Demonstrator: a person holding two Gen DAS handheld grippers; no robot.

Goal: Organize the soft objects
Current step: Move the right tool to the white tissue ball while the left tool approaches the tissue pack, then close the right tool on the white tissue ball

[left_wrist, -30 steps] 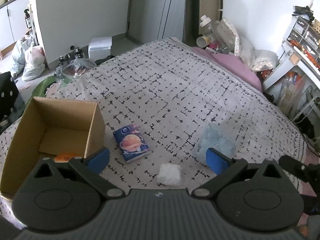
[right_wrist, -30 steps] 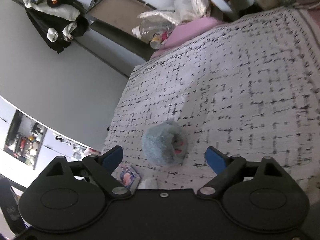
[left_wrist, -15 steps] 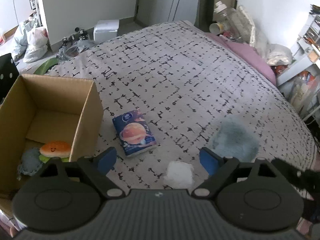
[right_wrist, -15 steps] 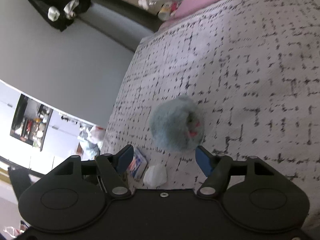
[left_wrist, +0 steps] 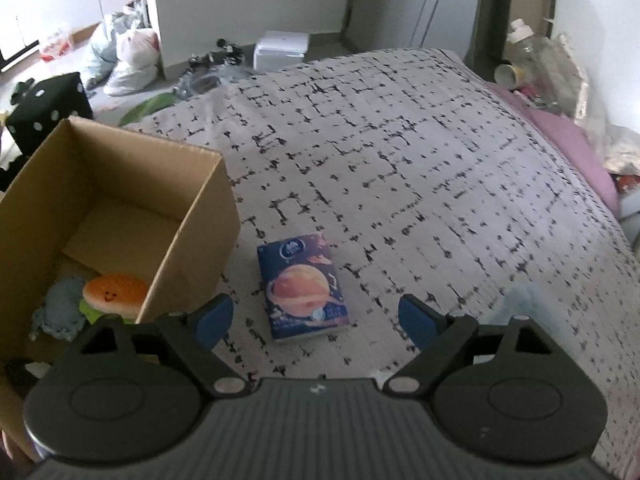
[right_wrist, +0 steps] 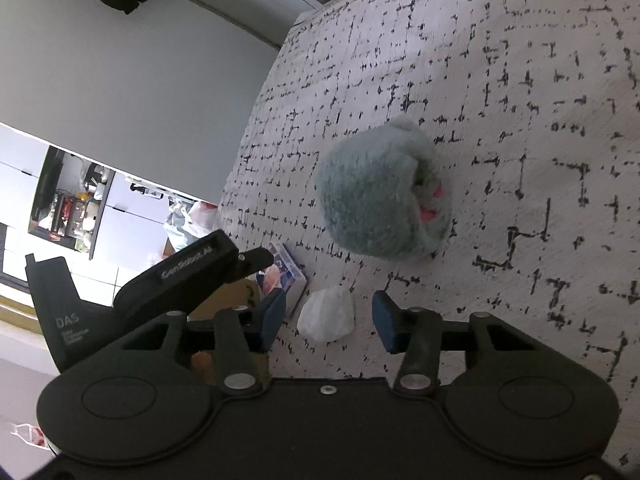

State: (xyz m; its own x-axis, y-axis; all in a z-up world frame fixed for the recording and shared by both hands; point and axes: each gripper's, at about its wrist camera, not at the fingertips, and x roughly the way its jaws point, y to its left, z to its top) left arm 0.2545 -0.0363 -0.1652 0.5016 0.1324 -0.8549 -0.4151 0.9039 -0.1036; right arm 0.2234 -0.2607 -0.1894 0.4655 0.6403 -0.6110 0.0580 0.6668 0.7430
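A fluffy blue-grey plush [right_wrist: 380,196] with pink spots lies on the patterned bedspread; its edge shows in the left wrist view [left_wrist: 524,300]. A white crumpled soft lump [right_wrist: 327,316] lies between the tips of my open right gripper [right_wrist: 330,318]. A blue tissue pack with a planet picture [left_wrist: 304,290] lies ahead of my open, empty left gripper [left_wrist: 316,318]; it also shows in the right wrist view [right_wrist: 286,272]. An open cardboard box [left_wrist: 192,216] at the left holds a burger plush [left_wrist: 114,292] and a grey-blue soft toy [left_wrist: 60,314].
The bed [left_wrist: 400,140] stretches far ahead. A pink pillow [left_wrist: 560,136] and clutter with a bottle [left_wrist: 524,44] lie at its far right. Bags [left_wrist: 128,56], a black dotted cube [left_wrist: 48,112] and a white box [left_wrist: 282,48] are on the floor beyond.
My left gripper has risen and shifted left, so the box's inside shows and the white lump has dropped out of its view. My right gripper has moved in over the white lump, jaws narrower.
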